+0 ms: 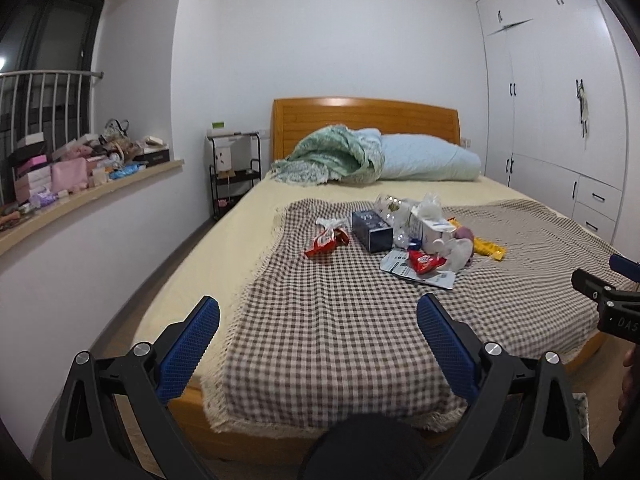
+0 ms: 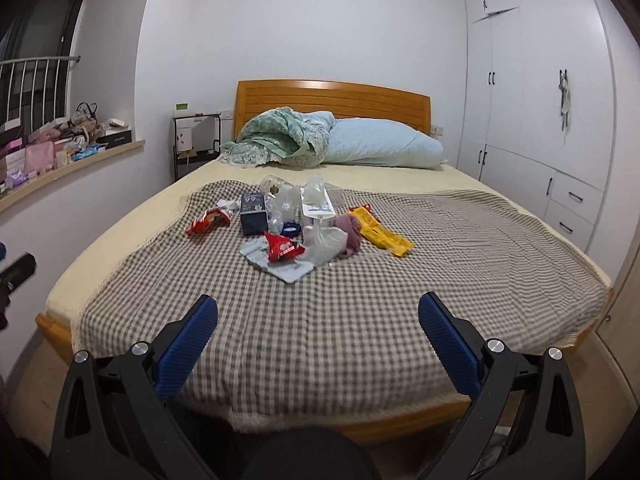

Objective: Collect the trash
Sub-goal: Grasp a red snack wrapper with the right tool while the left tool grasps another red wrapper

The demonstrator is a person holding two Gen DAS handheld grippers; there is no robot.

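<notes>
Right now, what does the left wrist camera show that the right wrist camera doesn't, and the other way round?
Only the left wrist view shows the right gripper at its right edge and the lower shelves of the black rack. Only the right wrist view shows the bed's right corner and a dark part of the other gripper at its left edge. Both share the trash pile, checked blanket, pillow, wardrobe and cluttered sill. The left gripper is open, empty.

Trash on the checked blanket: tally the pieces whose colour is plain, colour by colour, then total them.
Red wrappers: 2, one lying apart, one in the pile
Yellow wrapper: 1
Dark blue box: 1
Total: 4. The clear plastic and white packets overlap too much to count.
</notes>
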